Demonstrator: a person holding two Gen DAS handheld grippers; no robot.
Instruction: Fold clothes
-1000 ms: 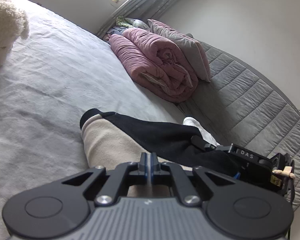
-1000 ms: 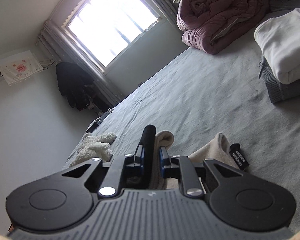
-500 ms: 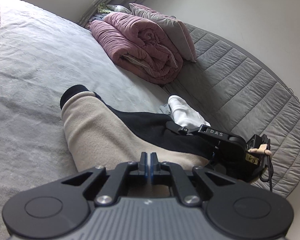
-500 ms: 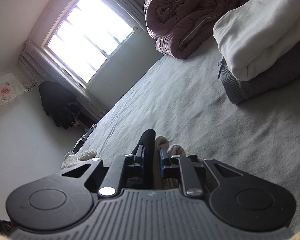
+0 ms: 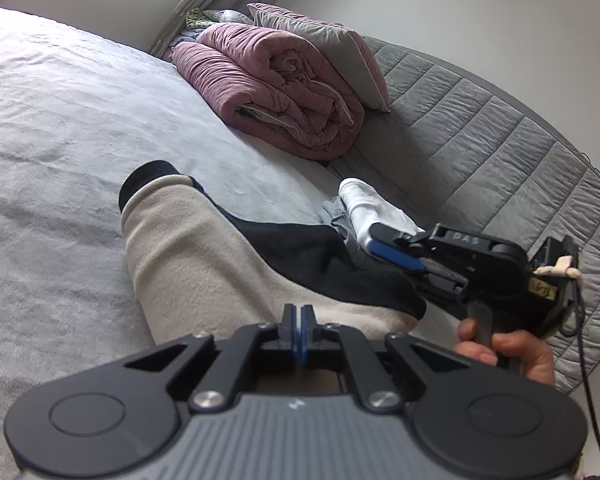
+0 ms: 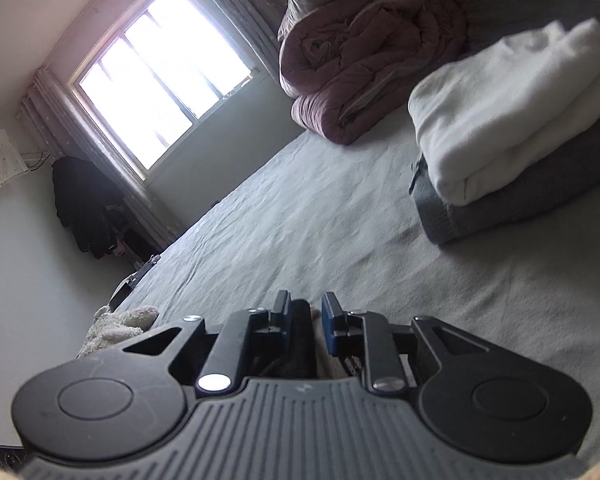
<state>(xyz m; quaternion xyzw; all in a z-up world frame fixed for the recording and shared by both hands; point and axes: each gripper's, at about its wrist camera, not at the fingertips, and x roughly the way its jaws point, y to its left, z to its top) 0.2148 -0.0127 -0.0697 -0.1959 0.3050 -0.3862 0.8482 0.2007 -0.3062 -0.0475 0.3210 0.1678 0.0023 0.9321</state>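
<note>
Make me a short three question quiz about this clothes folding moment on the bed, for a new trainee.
1. True or false: the left gripper has its jaws closed together.
2. What lies directly on top of the folded grey garment?
A. the rolled pink quilt
B. a folded white garment
C. a pillow
3. Fill in: the right gripper grips the beige and black garment, and the fabric between its fingers is mostly ____ in colour.

Key: 1 true; 2 B; 3 black.
</note>
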